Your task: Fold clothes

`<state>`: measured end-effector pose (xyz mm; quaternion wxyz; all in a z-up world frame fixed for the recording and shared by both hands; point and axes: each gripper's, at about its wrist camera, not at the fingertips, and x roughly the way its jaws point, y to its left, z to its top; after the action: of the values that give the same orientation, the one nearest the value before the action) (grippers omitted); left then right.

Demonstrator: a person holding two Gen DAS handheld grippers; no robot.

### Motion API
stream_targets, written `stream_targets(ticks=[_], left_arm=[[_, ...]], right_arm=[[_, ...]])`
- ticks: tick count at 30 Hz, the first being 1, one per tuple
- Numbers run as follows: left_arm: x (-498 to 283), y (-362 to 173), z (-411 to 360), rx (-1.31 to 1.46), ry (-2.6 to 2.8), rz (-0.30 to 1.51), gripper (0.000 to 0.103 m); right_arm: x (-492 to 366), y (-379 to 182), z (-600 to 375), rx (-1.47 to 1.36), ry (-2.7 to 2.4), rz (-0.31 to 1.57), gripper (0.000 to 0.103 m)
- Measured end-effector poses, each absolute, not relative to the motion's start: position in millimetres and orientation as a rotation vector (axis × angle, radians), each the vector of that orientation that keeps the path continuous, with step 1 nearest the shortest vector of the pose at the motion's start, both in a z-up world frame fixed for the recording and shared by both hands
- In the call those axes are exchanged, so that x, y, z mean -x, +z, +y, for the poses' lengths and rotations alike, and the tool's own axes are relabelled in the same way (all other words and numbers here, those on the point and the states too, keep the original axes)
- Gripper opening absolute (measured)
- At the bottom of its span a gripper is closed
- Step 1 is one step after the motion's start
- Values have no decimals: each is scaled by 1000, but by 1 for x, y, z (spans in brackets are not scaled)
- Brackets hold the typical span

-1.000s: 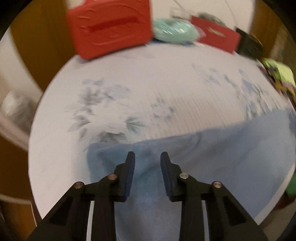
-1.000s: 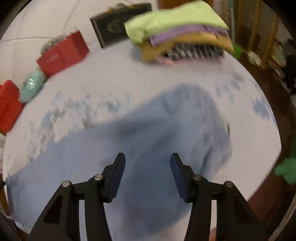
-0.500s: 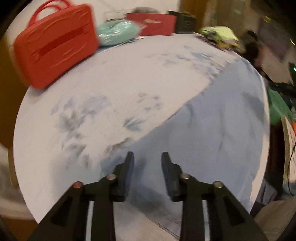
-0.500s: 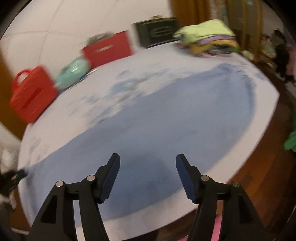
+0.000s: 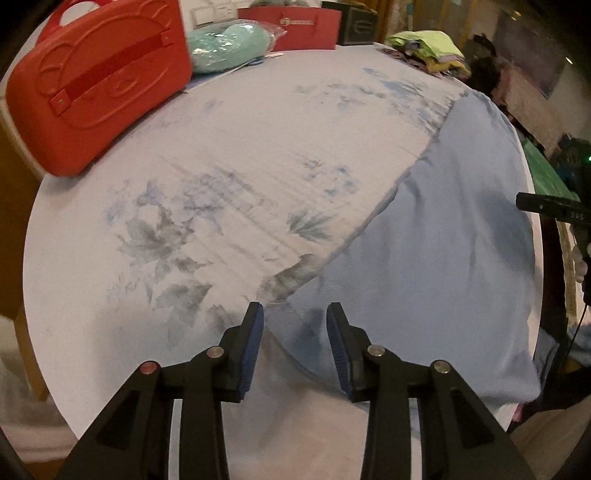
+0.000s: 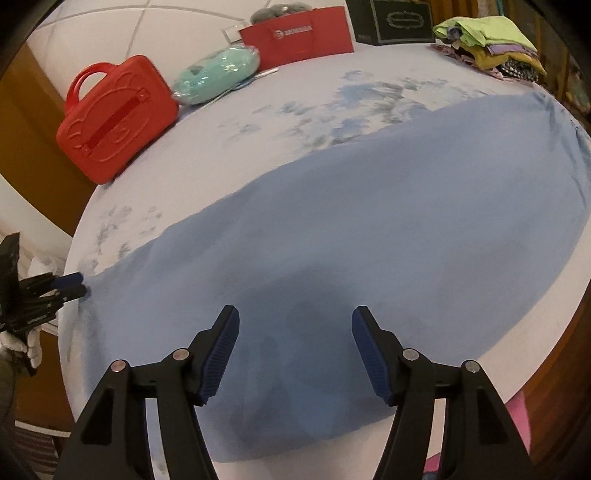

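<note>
**Left wrist view: blue garment spread on a floral desk, both tongs apart**

Left tongs (image 5: 294,326): jaws apart, nothing between them, poised over the near left corner of the blue garment (image 5: 443,258). Blue ribbed pads face each other across the gap.

Right tongs (image 6: 295,332): jaws wide apart, holding nothing, above the near middle of the blue garment (image 6: 369,229). From this view the left tongs (image 6: 68,284) show at the far left edge, tips at the garment's left end; whether they touch the cloth cannot be told.

Blue garment: lies flat and mostly smooth along the near side of the desk, stretching from left end to right end, with a few soft creases and a shadow under the right tongs.

Desk (image 5: 221,155): covered in a pale cloth printed with grey-blue flowers and leaves.

Far side of the desk, left to right in the right wrist view:
- red case (image 6: 118,118) with handles, lying tilted
- mint bundle (image 6: 218,74) in clear wrap, just beside the case
- red box (image 6: 299,35)
- dark box (image 6: 395,20)
- stack of folded clothes (image 6: 491,40), lime green on top, at the far right corner, well apart from the blue garment
</note>
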<state>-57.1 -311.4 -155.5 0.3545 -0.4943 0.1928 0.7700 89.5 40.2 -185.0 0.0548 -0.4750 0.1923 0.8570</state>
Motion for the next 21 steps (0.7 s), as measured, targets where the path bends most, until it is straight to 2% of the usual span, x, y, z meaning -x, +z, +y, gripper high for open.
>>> stream_targets(ticks=[5,11,14,16,17,18,21], left_arm=[[69,-164,-310,1165,1857,571,36],[74,-173,-305,1105,1675,579,36],[66,-181,-298,1081,1635,647,37],[58,-186,-294,1049,1628,692,40],[54,-186,-293,1025,1633,701,45],[51,-187,-292,1009,1637,713,49],[44,-187,-287,986,1649,742,52]], right_arm=[[-100,-183,-19,1347,2537,620,68],[-111,-188,-88,1268,2338,648,68],[-118,-188,-117,1229,2272,694,71],[-123,-188,-128,1199,2263,705,78],[-125,-190,-129,1186,2258,718,80],[-126,-193,-130,1175,2254,741,80],[-135,-194,-132,1123,2240,797,80]])
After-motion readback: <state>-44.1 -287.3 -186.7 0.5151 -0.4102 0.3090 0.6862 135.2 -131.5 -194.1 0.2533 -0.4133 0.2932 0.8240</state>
